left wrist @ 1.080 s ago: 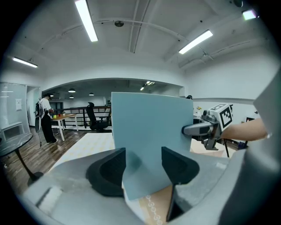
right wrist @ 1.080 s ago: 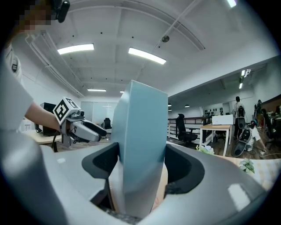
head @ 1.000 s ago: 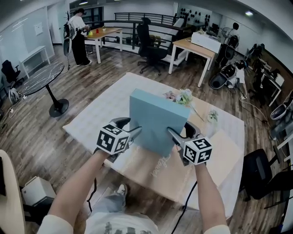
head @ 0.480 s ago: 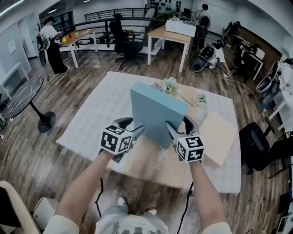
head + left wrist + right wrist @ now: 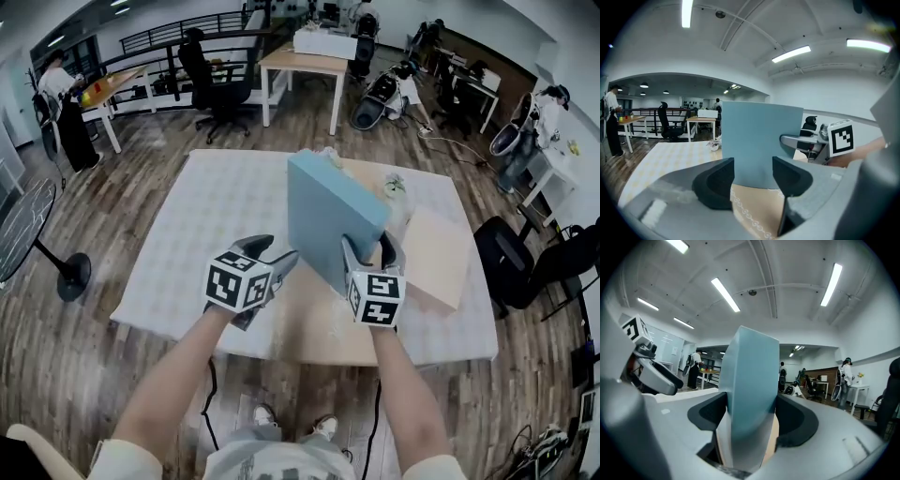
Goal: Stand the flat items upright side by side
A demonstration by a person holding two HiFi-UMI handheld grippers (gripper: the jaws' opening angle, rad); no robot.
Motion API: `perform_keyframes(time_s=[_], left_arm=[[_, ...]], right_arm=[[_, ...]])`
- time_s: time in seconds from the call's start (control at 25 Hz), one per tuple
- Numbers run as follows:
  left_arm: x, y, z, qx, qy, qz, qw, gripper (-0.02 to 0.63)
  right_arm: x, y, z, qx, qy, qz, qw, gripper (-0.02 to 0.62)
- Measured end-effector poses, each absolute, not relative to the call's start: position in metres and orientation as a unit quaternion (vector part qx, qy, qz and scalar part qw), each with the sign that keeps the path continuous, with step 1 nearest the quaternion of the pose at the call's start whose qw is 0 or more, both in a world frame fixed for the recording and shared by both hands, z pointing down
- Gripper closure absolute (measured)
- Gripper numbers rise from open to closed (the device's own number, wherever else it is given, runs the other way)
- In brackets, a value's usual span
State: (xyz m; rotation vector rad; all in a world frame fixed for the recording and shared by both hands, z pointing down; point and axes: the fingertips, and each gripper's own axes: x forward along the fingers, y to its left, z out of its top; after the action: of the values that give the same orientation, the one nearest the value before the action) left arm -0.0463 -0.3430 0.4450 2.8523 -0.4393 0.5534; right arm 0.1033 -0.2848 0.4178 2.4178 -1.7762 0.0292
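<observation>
Clamps the right tongs (image 5: 367, 251) on the lower right edge of a pale-blue flat panel (image 5: 328, 211), pads pressed against both of its faces. Holds that panel upright on edge, slightly tilted, just left of the beige flat box (image 5: 439, 261) that lies on the desk's white cloth (image 5: 211, 211), above a tan sheet (image 5: 305, 328) spread left of the box. Cannot tell whether the panel's bottom edge rests on that sheet. Holds the left tongs (image 5: 272, 255) farther left of the box, by the panel's left edge, spread wide and gripping nothing, facing the panel's broad side. Cannot tell whether their tips touch it. Shows a small bunch of flowers (image 5: 395, 185) beyond the box's far end.
</observation>
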Motion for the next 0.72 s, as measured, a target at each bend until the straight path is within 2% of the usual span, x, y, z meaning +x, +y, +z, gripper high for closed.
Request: perform_keyframes(time_s=[0.32, 0.52, 0.72], left_arm=[[-0.064, -0.354, 0.441, 0.970, -0.125, 0.181, 0.100, 0.342], [-0.066, -0.353, 0.441, 0.972, -0.114, 0.180, 0.100, 0.342], [-0.069, -0.356, 0.445, 0.972, -0.106, 0.183, 0.099, 0.342]], right_arm=[[0.092, -0.281, 0.419, 0.825, -0.561, 0.034, 0.064, 0.244], [0.094, -0.274, 0.419, 0.793, -0.604, 0.068, 0.033, 0.244], [0.093, -0.279, 0.417, 0.746, -0.657, 0.099, 0.044, 0.238]])
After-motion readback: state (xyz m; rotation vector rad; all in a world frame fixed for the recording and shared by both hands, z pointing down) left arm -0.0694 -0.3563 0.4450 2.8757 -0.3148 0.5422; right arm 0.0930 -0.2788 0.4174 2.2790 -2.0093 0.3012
